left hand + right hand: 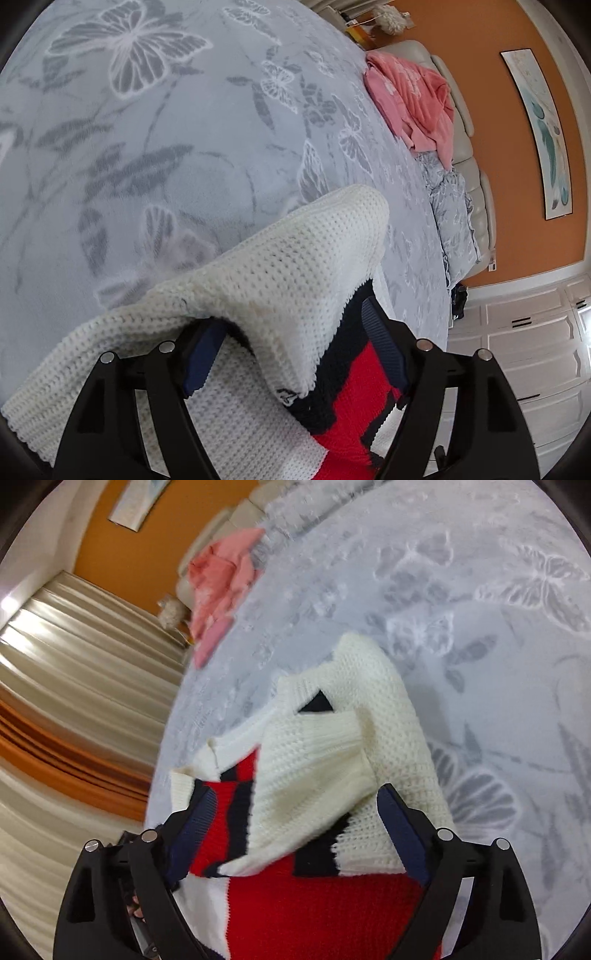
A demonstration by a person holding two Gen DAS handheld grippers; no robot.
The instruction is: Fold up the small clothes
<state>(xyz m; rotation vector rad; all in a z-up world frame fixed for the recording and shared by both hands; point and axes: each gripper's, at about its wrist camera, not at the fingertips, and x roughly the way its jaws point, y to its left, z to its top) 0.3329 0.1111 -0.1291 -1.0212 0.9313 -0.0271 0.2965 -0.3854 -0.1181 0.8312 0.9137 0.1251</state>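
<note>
Sweater (280, 266) — chunky, matt knit

Both fisheye views are bright with soft, even daylight and barely any shadows. Heavy barrel distortion bends everything toward the dark rim. The right wrist view has motion blur, smearing the curtains (74, 686) and pink clothes (221, 587). A glare patch shows on the cabinets (585, 314).

Knit sweater (295, 266) bunched up over the bed — white, red and navy!
Chunky waffle knit, mostly cream, with red blocks edged in navy stripes; it's crumpled and doubled over itself — a ribbed cuff (332, 727) flopped across the middle.
</note>
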